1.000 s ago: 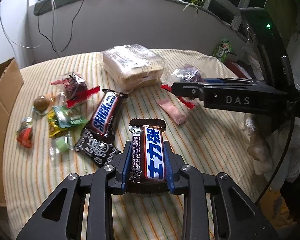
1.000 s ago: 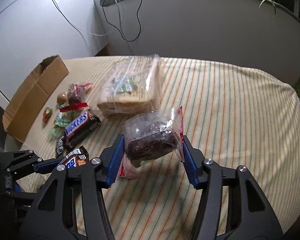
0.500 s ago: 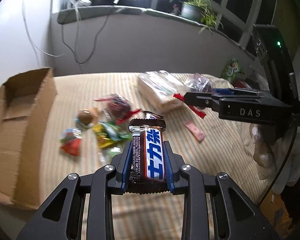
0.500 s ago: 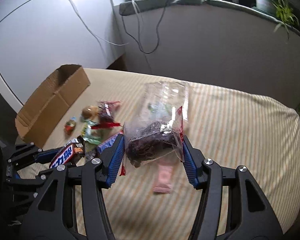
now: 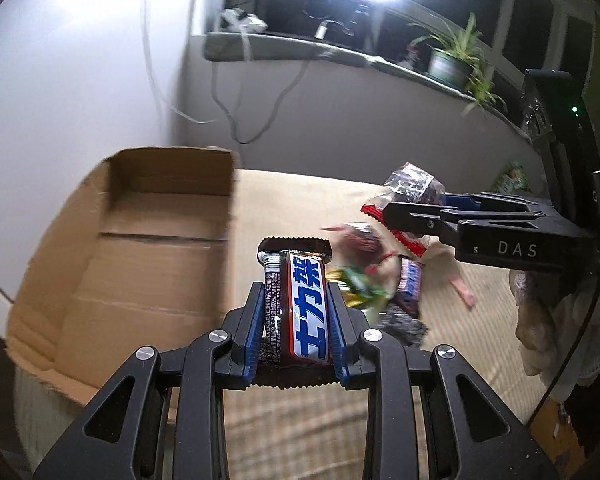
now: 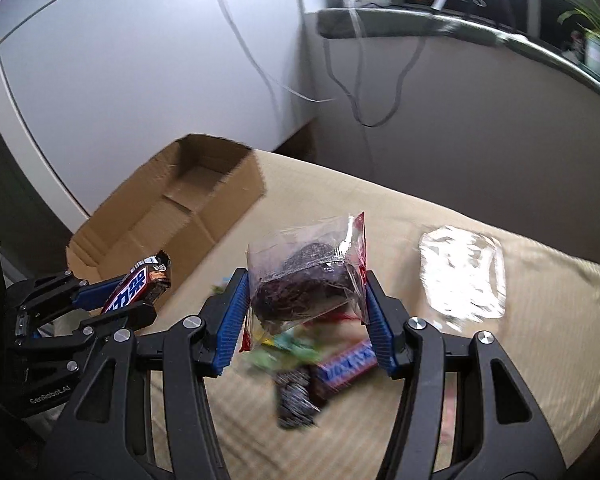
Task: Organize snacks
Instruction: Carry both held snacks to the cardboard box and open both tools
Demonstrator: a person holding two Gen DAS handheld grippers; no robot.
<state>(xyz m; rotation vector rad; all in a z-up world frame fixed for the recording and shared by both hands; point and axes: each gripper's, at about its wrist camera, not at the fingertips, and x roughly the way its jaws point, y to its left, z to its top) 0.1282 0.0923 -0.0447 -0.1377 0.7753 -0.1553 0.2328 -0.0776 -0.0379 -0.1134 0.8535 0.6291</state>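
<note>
At ten o'clock from the left gripper (image 5: 296,316), pinching the snack bar (image 5: 300,304), lies the cardboard box (image 5: 148,264), nearer to it than to the right gripper (image 6: 304,304), pinching the clear-bagged snack (image 6: 304,280).

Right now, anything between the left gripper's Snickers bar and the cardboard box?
Nothing visible. The left gripper is shut on the Snickers bar, held in the air just right of the cardboard box. Only the box's near side wall lies between them, and the interior shown looks bare. The loose snacks sit off to the right.
</note>
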